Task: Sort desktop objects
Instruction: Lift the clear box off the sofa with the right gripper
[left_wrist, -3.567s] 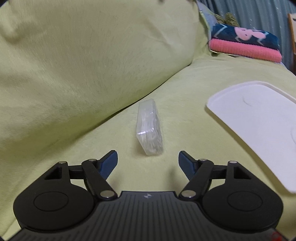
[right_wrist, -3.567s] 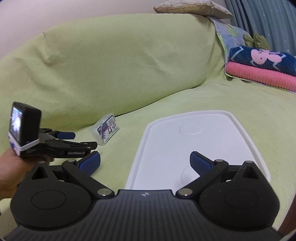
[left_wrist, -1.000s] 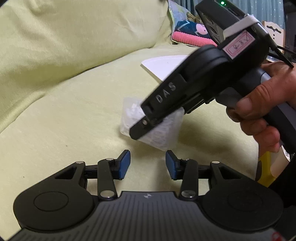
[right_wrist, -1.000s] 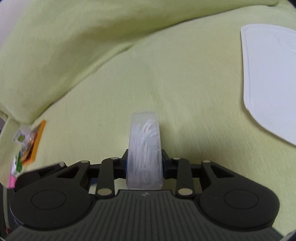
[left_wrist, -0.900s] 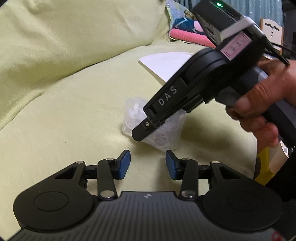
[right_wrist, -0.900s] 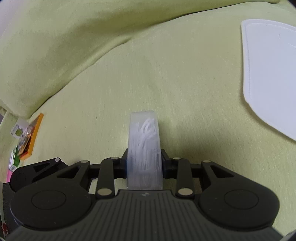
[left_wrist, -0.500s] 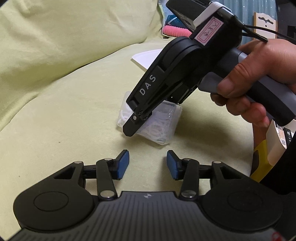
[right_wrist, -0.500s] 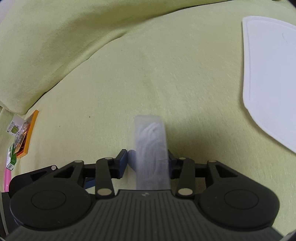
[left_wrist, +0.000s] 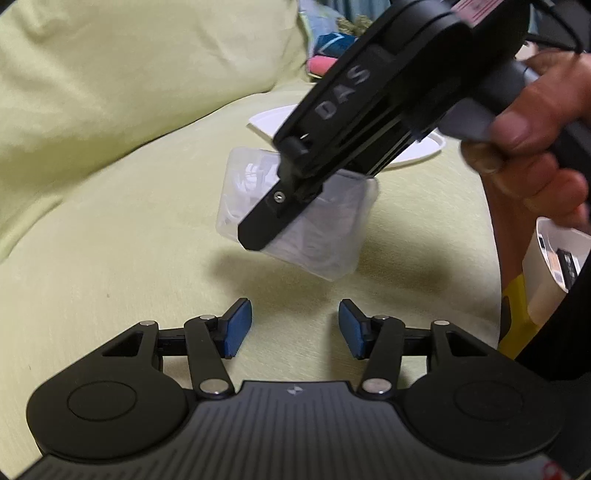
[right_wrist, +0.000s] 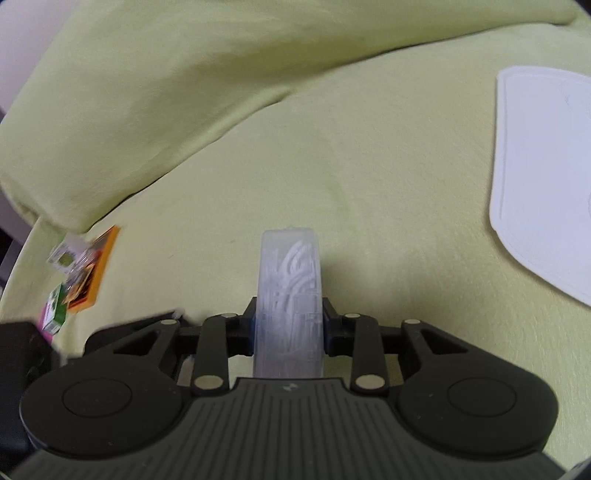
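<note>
Left wrist view shows that the clear plastic box (left_wrist: 325, 236) is now lifted off the green sofa seat (left_wrist: 110, 236); half a second ago it was lying on the cushion under the right gripper (left_wrist: 280, 206), and now a shadow lies on the fabric below it. The right gripper is clamped on the box, and in the right wrist view the box (right_wrist: 290, 295) stands on its narrow edge between the two fingers, full of thin white pieces which I cannot identify. The left gripper (left_wrist: 293, 328) holds nothing, its blue pads apart, low over the front part of the seat. I judge that the pick is done and the carry to the white tray (right_wrist: 546, 177), which lies toward the right side of the seat, can begin. On the right gripper body the letters "DAS" can be read; the pink label at its top is too blurred. Small colourful packets (right_wrist: 77, 273) lie at the left edge of the seat, their print unreadable.
</note>
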